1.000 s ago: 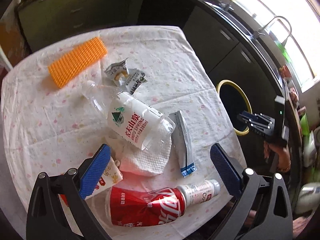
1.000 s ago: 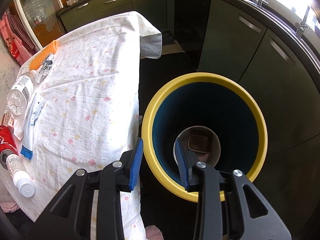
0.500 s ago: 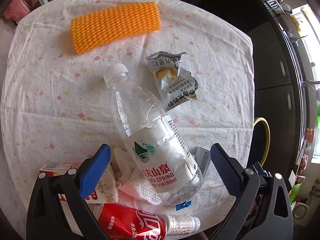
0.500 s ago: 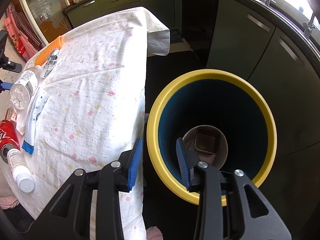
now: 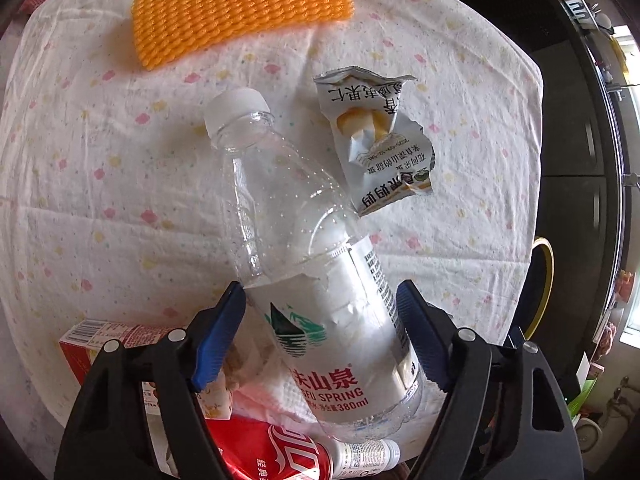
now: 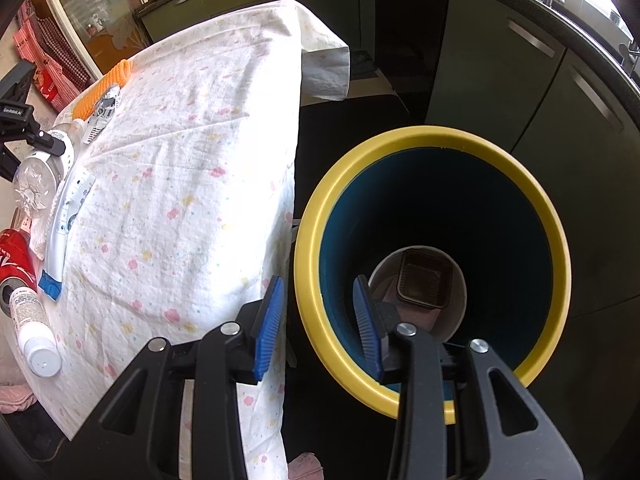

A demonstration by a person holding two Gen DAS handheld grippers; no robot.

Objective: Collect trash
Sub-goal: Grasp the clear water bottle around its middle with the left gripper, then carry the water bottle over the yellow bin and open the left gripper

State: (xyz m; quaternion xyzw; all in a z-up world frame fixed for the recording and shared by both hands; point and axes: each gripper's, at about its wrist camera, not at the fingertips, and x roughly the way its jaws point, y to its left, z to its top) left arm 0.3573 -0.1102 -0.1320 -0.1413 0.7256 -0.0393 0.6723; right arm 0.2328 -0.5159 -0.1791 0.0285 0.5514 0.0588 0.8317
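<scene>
Now left gripper (image 5: 320, 336) clamps the water bottle (image 5: 316, 280) on the counter (image 5: 460, 128); right gripper (image 6: 318, 320), part open, straddles the bin (image 6: 532, 200) rim.

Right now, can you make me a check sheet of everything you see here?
Surface: table under a flowered cloth.
Job's things: clear water bottle, torn snack wrapper, red cola bottle, drink carton, tissue, long sachet, yellow-rimmed bin holding a brown tray.
Clutter: orange foam net.
Grippers: left hand-held gripper closed on the water bottle; right hand-held gripper open astride the bin's rim.
Cables: nothing seen.
Surroundings: dark kitchen cabinets.
</scene>
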